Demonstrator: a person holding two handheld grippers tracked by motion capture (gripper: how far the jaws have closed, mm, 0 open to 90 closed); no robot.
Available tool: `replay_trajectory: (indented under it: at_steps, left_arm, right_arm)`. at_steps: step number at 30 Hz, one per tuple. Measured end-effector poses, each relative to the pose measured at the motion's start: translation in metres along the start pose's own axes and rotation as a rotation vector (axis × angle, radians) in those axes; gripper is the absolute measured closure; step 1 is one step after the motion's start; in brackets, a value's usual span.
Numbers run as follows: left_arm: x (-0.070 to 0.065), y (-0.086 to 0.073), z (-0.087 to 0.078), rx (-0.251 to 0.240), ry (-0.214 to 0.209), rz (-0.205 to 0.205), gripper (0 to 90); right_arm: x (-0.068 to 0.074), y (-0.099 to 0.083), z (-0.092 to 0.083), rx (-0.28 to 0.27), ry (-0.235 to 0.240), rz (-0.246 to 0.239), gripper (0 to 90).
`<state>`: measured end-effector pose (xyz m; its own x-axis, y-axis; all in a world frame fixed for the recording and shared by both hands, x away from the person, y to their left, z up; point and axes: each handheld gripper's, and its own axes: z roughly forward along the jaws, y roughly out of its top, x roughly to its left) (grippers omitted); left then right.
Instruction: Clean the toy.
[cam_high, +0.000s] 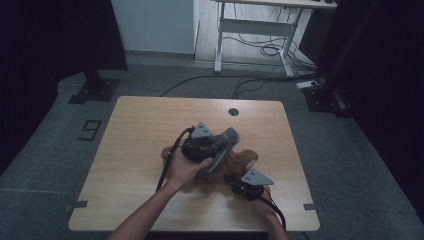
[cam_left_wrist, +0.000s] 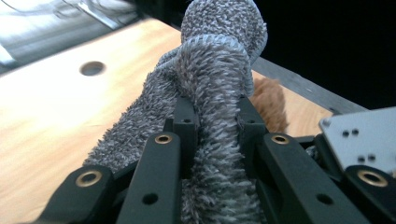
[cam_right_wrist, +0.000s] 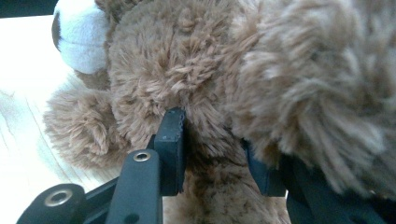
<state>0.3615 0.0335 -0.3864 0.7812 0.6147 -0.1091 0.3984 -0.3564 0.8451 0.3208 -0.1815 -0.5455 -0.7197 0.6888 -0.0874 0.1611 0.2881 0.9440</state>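
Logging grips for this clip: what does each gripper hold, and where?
Left gripper: shut on a bunched fold of the grey towel. Right gripper: shut on the brown teddy bear, on its plush body.

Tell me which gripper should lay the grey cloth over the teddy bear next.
Probably left: the left gripper is shut on the grey cloth, held above the teddy bear. The right gripper is busy, clamped on the bear's fur.

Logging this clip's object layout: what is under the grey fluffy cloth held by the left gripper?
Under the grey fluffy cloth lies the brown teddy bear on the wooden table. The cloth and left gripper cover the bear's middle.
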Motion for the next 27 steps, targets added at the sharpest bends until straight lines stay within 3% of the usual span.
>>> replay_trajectory:
  at_steps: [1,3,5,8,10,12,16,22,23,24,25,27]
  left_arm:
    - [-0.003,0.0,0.018,0.034,-0.022,-0.017,75.5]
    - [-0.004,-0.005,0.034,0.071,-0.02,-0.025,75.5]
    - [-0.001,-0.015,0.044,0.099,-0.023,-0.036,75.6]
    - [0.005,-0.024,0.046,0.102,-0.027,-0.057,75.6]
    - [0.016,-0.033,0.037,0.077,-0.049,-0.106,75.7]
    - [0.019,-0.034,0.032,0.071,-0.049,-0.112,75.7]
    - [0.033,-0.044,0.009,0.048,-0.014,-0.117,75.6]
    - [0.054,-0.056,-0.016,0.029,0.044,-0.136,75.5]
    - [0.065,-0.062,-0.029,0.02,0.069,-0.148,75.5]
    - [0.065,-0.062,-0.029,0.02,0.069,-0.148,75.4]
    - [0.078,-0.07,-0.041,0.007,0.08,-0.178,75.3]
    - [0.085,-0.074,-0.049,-0.001,0.09,-0.201,75.1]
  right_arm:
    - [0.0,0.0,0.0,-0.002,0.002,0.001,59.8]
    - [0.0,-0.001,0.0,-0.001,0.001,0.0,59.8]
    - [0.0,-0.001,0.001,0.006,-0.001,-0.008,59.8]
    - [0.0,-0.002,0.001,0.017,-0.001,-0.015,59.6]
    - [0.001,-0.002,0.002,0.041,-0.002,-0.033,59.6]
    - [0.002,-0.002,0.003,0.048,-0.003,-0.041,59.7]
    - [0.004,-0.001,0.006,0.093,-0.03,-0.059,62.1]
    - [0.003,-0.001,0.006,0.103,-0.039,-0.065,64.5]
    - [0.004,-0.001,0.006,0.105,-0.038,-0.069,64.6]
    - [0.004,-0.001,0.006,0.105,-0.038,-0.069,64.6]
    - [0.004,-0.001,0.006,0.107,-0.034,-0.074,64.6]
    - [0.004,-0.001,0.007,0.107,-0.036,-0.074,64.6]
